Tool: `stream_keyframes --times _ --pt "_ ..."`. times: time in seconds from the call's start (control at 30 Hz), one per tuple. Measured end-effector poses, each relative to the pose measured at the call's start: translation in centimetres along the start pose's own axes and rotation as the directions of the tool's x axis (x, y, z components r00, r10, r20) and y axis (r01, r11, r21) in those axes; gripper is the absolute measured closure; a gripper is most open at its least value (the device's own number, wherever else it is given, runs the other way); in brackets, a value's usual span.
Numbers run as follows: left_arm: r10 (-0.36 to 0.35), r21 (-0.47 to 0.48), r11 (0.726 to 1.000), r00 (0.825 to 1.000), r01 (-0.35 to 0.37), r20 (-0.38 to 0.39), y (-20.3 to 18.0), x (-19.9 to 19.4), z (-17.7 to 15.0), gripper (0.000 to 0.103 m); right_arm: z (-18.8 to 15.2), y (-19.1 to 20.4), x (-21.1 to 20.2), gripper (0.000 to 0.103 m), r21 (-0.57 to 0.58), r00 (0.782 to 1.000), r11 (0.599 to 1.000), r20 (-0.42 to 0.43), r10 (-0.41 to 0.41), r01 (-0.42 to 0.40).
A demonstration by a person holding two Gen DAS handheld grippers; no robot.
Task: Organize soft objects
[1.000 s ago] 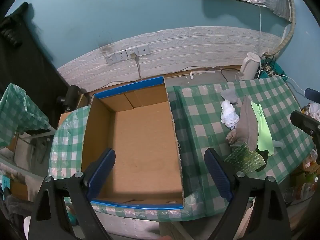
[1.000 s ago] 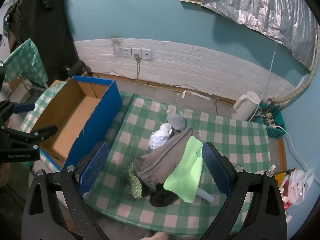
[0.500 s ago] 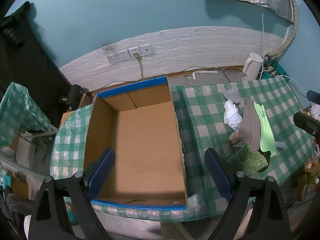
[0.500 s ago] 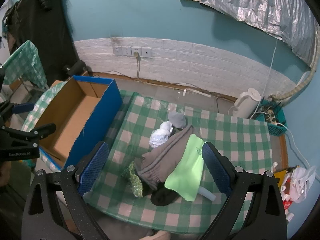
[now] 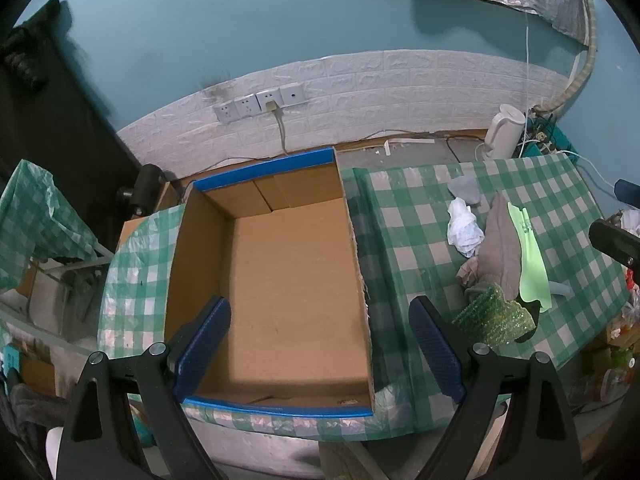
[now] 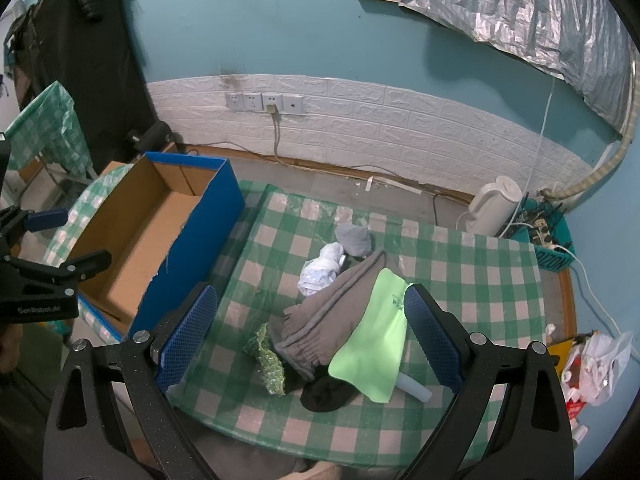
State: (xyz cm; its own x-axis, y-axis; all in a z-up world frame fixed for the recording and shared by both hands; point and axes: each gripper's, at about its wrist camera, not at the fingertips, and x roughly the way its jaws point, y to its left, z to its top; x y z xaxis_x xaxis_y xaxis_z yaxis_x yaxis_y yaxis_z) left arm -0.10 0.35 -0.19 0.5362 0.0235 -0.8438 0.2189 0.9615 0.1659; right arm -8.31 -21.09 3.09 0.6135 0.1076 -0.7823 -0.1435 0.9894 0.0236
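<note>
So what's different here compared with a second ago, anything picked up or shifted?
Nothing was taken hold of or let go. The left gripper drifted slightly, so the cardboard box and the pile of clothes sit a little further right in its view. The right gripper barely moved. Both sets of jaws stay wide open and empty; box still empty, clothes still heaped on the checked tablecloth.
</note>
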Motion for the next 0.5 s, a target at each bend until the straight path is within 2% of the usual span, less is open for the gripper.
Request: stream_keyframes --times 0.5 --pt "-0.002 -0.001 1.000 1.000 0.002 -0.004 -0.06 0.03 -0.15 0.011 0.05 -0.07 -0.04 0.008 0.002 1.000 1.000 -0.003 0.005 -0.005"
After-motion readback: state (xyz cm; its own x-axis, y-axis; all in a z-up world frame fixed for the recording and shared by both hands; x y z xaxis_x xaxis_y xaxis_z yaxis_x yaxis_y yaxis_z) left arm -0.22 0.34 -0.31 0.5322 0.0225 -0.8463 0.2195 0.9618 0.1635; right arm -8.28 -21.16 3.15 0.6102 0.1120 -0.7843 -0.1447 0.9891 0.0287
